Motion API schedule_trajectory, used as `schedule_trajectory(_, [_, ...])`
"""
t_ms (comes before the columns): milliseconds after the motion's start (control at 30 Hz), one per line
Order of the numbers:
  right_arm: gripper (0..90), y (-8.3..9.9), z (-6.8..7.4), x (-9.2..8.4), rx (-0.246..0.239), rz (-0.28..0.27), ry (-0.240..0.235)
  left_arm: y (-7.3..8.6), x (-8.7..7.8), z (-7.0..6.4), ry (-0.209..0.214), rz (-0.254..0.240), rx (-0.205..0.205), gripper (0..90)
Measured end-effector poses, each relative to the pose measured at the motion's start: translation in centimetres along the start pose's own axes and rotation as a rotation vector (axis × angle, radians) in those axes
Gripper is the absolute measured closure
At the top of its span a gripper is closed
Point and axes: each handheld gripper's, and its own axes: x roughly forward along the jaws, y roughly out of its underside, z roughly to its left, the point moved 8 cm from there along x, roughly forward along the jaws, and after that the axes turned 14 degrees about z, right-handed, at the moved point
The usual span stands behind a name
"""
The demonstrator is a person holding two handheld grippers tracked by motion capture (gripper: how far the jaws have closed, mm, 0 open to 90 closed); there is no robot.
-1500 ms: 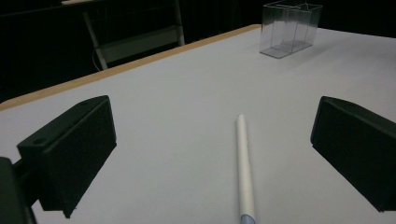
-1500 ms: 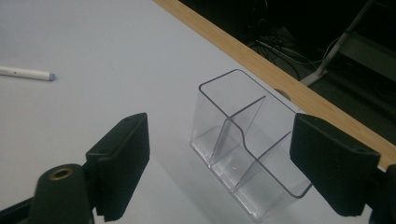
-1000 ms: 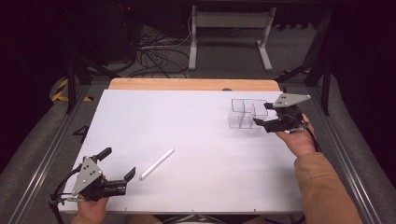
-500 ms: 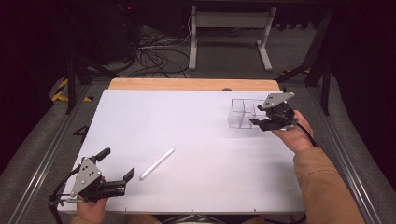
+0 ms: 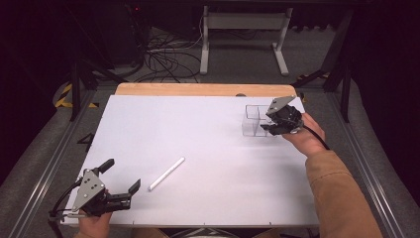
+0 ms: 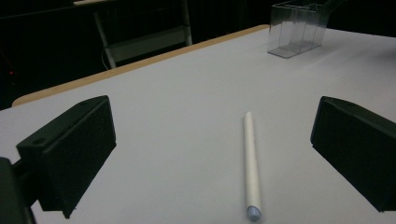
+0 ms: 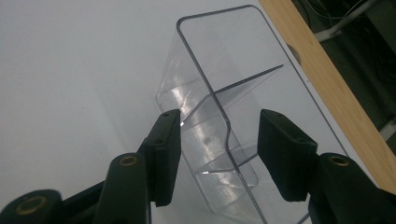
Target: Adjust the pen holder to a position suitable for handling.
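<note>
— Where's that clear divided organizer [image 5: 257, 120] sitting?

— Far right part of the white table [image 5: 198, 129], near the wooden strip [image 5: 198, 89] along its back edge. The right gripper [image 5: 275, 124] is up against its right side. In the right gripper view its jaws stand apart, one on each side of a clear wall of the organizer [image 7: 219, 116], neither pad visibly pressing it.

— Anything inside the compartments?

— Hard to tell; the plastic is see-through and mostly gives back glare. The right hand [image 5: 304, 134] and the gripper body cover the organizer's right end from above.

— And the white marker [image 5: 166, 174]?

— Well apart from the organizer, toward the near left of the table, lying slanted. The left gripper [image 5: 120, 182] is just beside it, further left, at the near corner. In the left gripper view the marker [image 6: 251, 163] lies between the wide-open jaws, touching neither, its capped end nearest the camera.

— What else is around?

— Beyond the wooden strip, a metal stand [image 5: 242, 34] and loose cables [image 5: 163, 57] on the dark floor. Nothing lies between marker and organizer.
</note>
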Motion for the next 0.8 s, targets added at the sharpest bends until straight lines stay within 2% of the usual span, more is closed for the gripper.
schedule_trajectory(67, [51.4,-0.1,0.0,0.4,-0.014,0.016,-0.01,0.0,0.0,0.0,0.0,0.0,0.0,0.8])
schedule_trajectory(133, [51.8,-0.2,0.1,0.8,-0.002,0.016,-0.014,0.0,0.0,0.0,0.002,0.0,0.0,0.8])
schedule_trajectory(167, [51.8,-0.2,0.1,1.1,-0.018,0.027,-0.019,0.0,0.1,0.0,0.003,-0.001,-0.001,0.8])
schedule_trajectory(200, [52.0,-0.3,0.2,1.3,-0.003,0.026,-0.014,0.0,0.1,0.0,0.004,0.001,-0.001,0.8])
schedule_trajectory(267, [52.0,-0.2,0.2,2.0,-0.021,0.056,-0.023,0.0,0.1,0.0,0.006,0.002,0.001,0.8])
schedule_trajectory(400, [50.5,-0.2,0.4,2.7,0.004,0.069,-0.03,0.0,0.1,0.0,0.005,0.001,0.0,0.8])
schedule_trajectory(600, [50.7,-0.4,0.6,3.4,-0.012,0.09,-0.031,0.0,0.1,0.0,0.007,0.002,0.0,0.8])
schedule_trajectory(800, [51.7,-0.3,0.8,3.9,0.003,0.102,-0.041,0.0,0.1,0.0,0.008,0.001,-0.001,0.8])
